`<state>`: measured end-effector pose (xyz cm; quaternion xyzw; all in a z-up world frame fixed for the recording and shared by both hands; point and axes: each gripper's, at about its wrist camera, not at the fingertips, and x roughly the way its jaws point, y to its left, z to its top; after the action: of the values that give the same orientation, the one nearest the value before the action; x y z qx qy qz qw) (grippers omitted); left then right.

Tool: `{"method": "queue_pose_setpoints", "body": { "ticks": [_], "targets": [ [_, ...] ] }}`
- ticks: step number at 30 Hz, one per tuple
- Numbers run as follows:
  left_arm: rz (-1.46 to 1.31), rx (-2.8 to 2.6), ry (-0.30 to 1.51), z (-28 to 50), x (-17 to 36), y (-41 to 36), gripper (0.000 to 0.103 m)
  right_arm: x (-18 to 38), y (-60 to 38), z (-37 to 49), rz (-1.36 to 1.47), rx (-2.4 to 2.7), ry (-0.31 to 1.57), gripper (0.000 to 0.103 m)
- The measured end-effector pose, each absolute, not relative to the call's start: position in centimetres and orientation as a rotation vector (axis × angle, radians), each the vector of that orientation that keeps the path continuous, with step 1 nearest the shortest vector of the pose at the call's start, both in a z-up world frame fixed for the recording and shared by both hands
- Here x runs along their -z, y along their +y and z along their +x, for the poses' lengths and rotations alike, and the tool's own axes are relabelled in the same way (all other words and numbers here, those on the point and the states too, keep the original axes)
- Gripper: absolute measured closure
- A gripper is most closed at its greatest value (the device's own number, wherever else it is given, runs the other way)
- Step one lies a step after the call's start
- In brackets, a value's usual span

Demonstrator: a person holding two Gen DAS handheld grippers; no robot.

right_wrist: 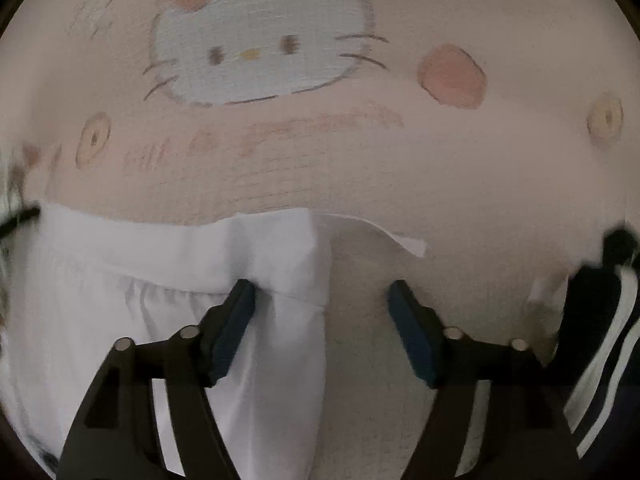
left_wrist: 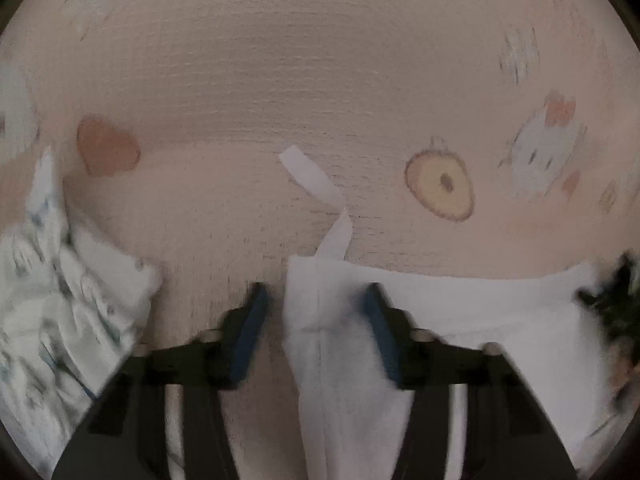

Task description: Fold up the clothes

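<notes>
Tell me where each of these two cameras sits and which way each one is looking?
Left wrist view: sits on the left gripper, looking steeply down its open fingers at a white garment with a loose strap; a patterned cloth lies left.
Right wrist view: sits on the right gripper, looking down at the white garment's other end; a dark striped garment lies right.
Shared: the white garment and the pink cartoon-cat cover.

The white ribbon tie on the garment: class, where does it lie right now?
In the left wrist view, the white ribbon tie trails from the white garment corner up the pink printed cloth, between a heart and a doughnut print.
</notes>
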<state>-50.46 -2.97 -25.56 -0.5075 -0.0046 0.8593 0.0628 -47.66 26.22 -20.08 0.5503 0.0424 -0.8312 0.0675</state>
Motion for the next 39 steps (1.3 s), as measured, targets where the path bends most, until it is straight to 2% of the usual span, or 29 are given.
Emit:
{"method": "queue_pose_setpoints", "body": {
  "ticks": [1, 3, 7, 12, 15, 19, 23, 25, 26, 28, 31, 33, 39],
  "targets": [
    [-1.536, -2.584, -0.002, -50.5, 25.3, -2.5, 0.089, 19.8, 25.8, -47.6, 1.648, 2.473, 0.131, 0.081],
    [-1.521, -2.573, 0.008, -50.2, 24.3, -1.8, 0.091, 19.1, 25.3, -47.4, 1.639, 2.431, 0.134, 0.097],
    [-1.411, -2.594, 0.054, -47.0, 20.5, -1.4, 0.091, 15.6, 25.8, -46.1, 1.574, 2.429, 0.024, 0.099],
    [-1.243, -2.605, 0.114, -40.7, 14.3, -2.1, 0.091, 8.8, 24.9, -38.6, 1.403, 2.455, -0.007, 0.098],
    [-1.242, -2.585, 0.108, -34.1, 12.2, -3.7, 0.091, 6.5, 24.9, -33.0, 1.408, 2.423, -0.048, 0.098],
    [-1.343, -2.544, 0.116, -26.1, 13.2, -3.5, 0.091, 8.7, 25.4, -25.7, 1.498, 2.365, -0.093, 0.098],
    [-1.553, -2.448, 0.090, -20.9, 18.2, -2.6, 0.088, 14.2, 25.8, -20.6, 1.698, 2.300, -0.180, 0.096],
    [-1.675, -2.419, 0.139, -19.8, 20.7, -2.4, 0.080, 15.8, 26.0, -19.4, 1.805, 2.281, -0.182, 0.083],
    [-1.688, -2.425, 0.111, -19.2, 20.9, -2.8, 0.076, 16.6, 26.1, -18.8, 1.859, 2.271, -0.183, 0.080],
    [-1.680, -2.454, 0.016, -17.9, 20.6, -4.0, 0.072, 16.4, 26.4, -17.7, 1.871, 2.288, -0.203, 0.065],
    [-1.539, -2.549, -0.258, -16.9, 18.6, -6.4, 0.051, 13.3, 27.4, -16.7, 1.729, 2.416, -0.241, 0.055],
    [-1.507, -2.562, -0.349, -17.2, 18.4, -7.1, 0.049, 12.5, 27.5, -16.9, 1.694, 2.491, -0.230, 0.047],
    [-1.470, -2.571, -0.416, -17.4, 19.5, -6.2, 0.049, 14.3, 26.8, -19.1, 1.770, 2.582, -0.258, 0.046]
  ]
}}
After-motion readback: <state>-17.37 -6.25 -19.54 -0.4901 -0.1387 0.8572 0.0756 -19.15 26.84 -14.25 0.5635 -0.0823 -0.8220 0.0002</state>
